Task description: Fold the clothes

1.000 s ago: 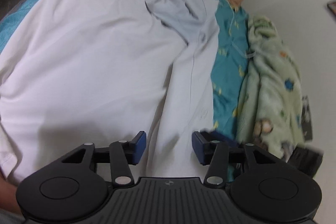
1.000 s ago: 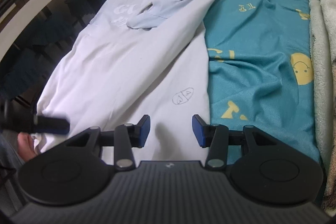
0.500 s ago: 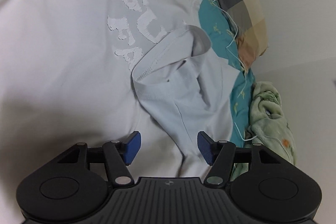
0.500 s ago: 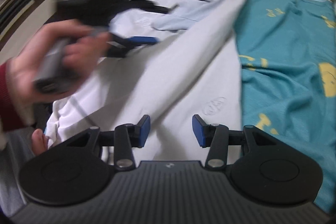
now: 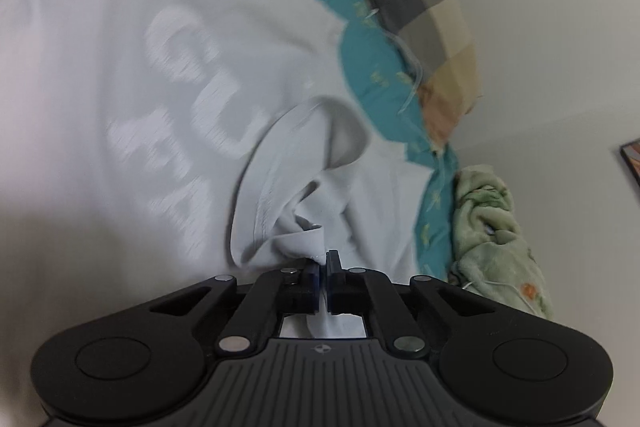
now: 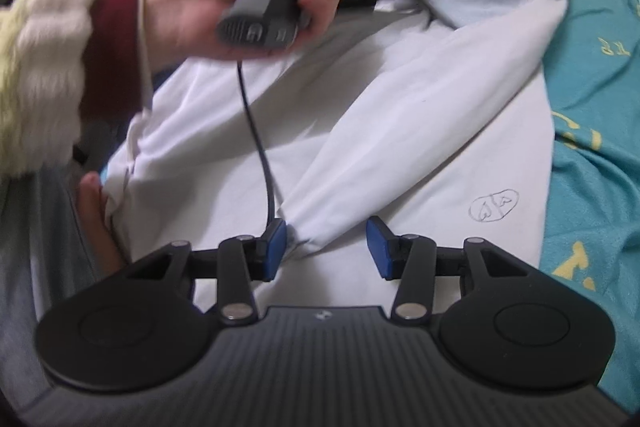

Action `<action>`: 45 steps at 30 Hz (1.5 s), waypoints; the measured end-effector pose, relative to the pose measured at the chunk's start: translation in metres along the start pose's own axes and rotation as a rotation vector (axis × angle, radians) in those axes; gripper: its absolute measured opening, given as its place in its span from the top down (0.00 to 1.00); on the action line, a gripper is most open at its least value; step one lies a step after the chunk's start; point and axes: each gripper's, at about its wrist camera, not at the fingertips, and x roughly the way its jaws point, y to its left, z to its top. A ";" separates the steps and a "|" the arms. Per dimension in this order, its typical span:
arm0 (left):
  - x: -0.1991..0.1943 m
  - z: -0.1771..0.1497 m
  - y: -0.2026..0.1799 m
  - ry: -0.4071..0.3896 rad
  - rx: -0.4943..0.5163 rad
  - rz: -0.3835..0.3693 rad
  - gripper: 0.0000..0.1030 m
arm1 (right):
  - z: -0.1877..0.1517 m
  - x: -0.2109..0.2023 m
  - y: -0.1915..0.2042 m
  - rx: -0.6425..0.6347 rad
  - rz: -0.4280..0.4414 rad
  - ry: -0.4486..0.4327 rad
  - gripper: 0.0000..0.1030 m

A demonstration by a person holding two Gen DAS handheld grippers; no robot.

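The jaws of the left gripper [image 5: 322,262] are being pressed tight on a bunched bit of the pale sleeve [image 5: 296,187], so it can be lifted for a fold. The jaws of the right gripper [image 6: 326,247] are being held wide over a long fold, gripping nothing. The white shirt [image 6: 400,131] is being kept spread on the bed [image 6: 592,87], where folding is easy.

Teal patterned bedsheet [image 6: 592,163], checked pillow [image 5: 424,7] against a pale wall [image 5: 560,27], green fleece blanket [image 5: 496,239] alongside.
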 end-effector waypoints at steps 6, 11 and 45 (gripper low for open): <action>-0.029 0.026 -0.029 -0.134 0.106 -0.031 0.98 | -0.004 0.005 0.014 -0.062 0.010 0.039 0.54; -0.019 0.039 -0.003 -0.141 0.086 0.070 0.97 | -0.004 0.008 0.019 -0.093 0.005 0.054 0.54; -0.244 -0.178 -0.105 -0.130 0.785 0.236 0.19 | 0.033 -0.125 -0.035 0.297 -0.169 -0.458 0.53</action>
